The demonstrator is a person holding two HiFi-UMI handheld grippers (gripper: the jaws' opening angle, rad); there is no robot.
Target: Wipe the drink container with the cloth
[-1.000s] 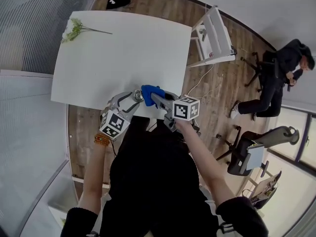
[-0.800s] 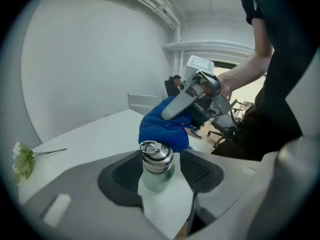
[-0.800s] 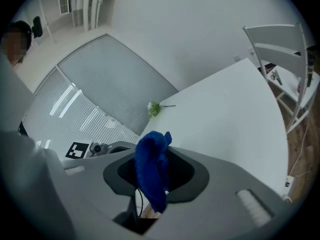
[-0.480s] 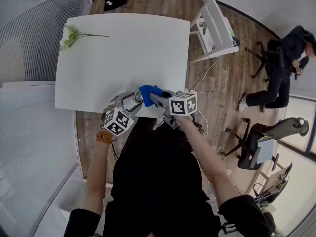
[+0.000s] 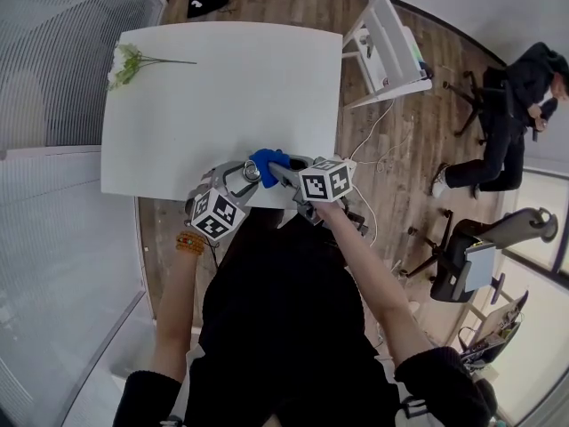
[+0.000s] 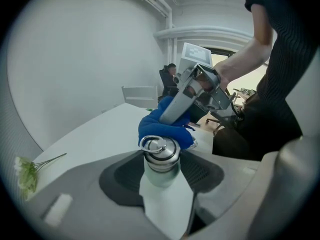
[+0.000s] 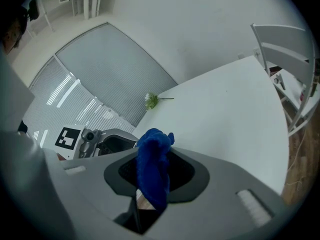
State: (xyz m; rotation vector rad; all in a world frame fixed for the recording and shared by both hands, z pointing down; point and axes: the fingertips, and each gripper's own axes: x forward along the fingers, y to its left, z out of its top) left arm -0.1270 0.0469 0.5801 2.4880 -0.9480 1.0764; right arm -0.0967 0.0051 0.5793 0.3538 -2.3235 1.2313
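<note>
Between jaws of left gripper, drink container.

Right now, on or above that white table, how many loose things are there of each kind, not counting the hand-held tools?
Blue cloth: 1
Drink bottle with a metal lid: 1
Flower sprig: 1
Total: 3

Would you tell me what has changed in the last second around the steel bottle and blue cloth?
The right gripper edged the blue cloth slightly further over the cap of the steel drink bottle. Unchanged: left gripper clamps the bottle, right pinches the cloth, at the white table.
</note>
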